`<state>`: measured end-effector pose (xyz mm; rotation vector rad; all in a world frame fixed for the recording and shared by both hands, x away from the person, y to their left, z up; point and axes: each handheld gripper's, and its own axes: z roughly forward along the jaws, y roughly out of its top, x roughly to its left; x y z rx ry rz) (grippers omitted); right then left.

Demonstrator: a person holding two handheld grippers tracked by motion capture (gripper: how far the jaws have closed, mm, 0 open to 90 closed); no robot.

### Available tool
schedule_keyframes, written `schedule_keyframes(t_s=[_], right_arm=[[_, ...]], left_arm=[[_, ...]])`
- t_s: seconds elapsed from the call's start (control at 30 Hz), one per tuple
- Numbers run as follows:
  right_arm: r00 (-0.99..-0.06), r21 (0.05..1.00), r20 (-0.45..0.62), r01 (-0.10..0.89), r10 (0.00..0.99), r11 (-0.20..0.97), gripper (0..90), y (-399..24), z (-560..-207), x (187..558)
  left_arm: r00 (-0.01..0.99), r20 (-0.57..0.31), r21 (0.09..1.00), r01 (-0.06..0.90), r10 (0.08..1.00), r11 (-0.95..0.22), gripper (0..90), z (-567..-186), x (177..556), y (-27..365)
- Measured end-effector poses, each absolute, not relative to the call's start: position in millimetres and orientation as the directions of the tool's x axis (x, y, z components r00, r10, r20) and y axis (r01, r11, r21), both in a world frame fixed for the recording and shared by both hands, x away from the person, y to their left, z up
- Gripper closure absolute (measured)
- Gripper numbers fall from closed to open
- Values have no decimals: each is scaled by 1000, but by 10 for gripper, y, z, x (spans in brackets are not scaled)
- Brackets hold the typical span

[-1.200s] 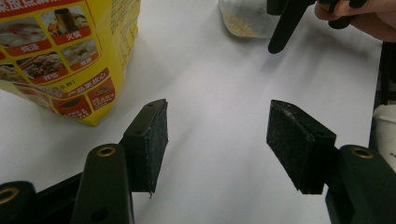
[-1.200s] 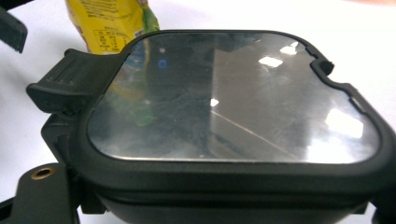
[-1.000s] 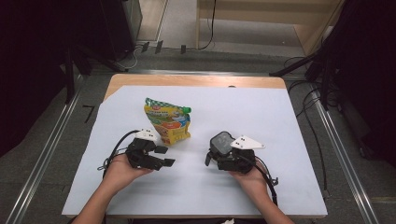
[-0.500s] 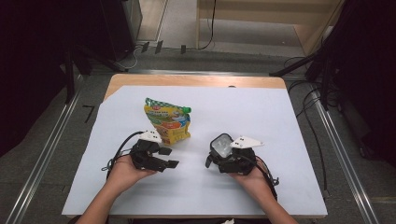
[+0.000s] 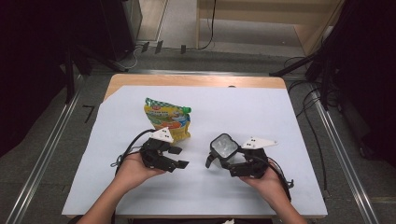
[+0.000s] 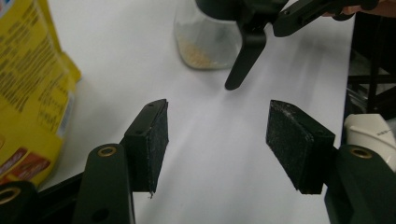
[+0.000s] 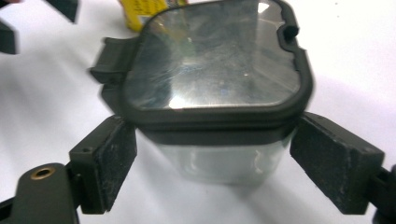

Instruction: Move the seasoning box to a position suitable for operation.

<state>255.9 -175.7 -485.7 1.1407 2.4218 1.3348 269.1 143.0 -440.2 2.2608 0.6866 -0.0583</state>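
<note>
A clear square container (image 5: 223, 147) with a dark-rimmed lid and a side latch is seen on the white table cover (image 5: 280, 116), just in front of the right gripper (image 5: 219, 158). In the right gripper view the container (image 7: 212, 93) sits between the two black pads (image 7: 114, 163); the left pad appears to touch its wall, but a slight gap shows at the right pad — whether it is actually pinched cannot be told. The lid is scratched and glary, so the contents are hard to make out; from the left gripper view a pale yellowish residue is seen low inside the container (image 6: 205, 42).

The left gripper (image 5: 175, 157) is held with its jaws spread, nothing between them, bare cover visible through the gap. A yellow snack pouch (image 5: 168, 119) with a green top edge lies just beyond it. Print is present on the pouch (image 6: 32, 84) but is blurred and cut off at the frame edge — no brand can be read.
</note>
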Motion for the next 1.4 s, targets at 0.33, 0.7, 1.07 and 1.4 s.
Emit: schedule_keyframes(t_s=[0.33,0.7,1.07,1.4], right_arm=[[-694,785,221,543,685,298,299,-1977,-4634,2474],[-703,781,236,547,671,300,756,-2130,-4599,2483],[-677,735,261,602,688,313,900,-2087,-4673,2513],[-680,730,268,606,683,316,900,-2048,-4713,2540]], left_arm=[[876,-245,665,463,415,-585,534,-4276,2785,1179],[867,-252,593,489,429,-640,900,-4370,2866,948],[870,-251,614,482,425,-625,900,-4566,2897,840],[870,-255,629,480,422,-611,900,-4607,2885,778]])
